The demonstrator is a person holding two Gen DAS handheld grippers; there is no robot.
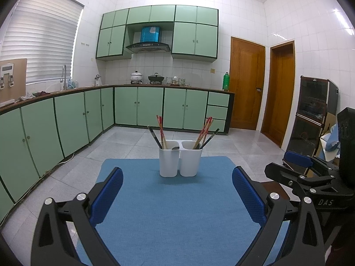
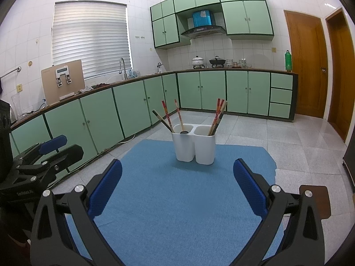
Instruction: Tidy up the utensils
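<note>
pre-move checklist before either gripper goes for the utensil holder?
1. Left gripper open, empty: ok.
2. Right gripper open, empty: ok.
3. White two-compartment holder upright on blue mat: ok.
4. Path from the grippers to the holder free of objects: ok.
5. Utensils sorted by type: not ok; left compartment mixes chopsticks with a dark spoon.
6. Count in the right compartment: cannot tell.
</note>
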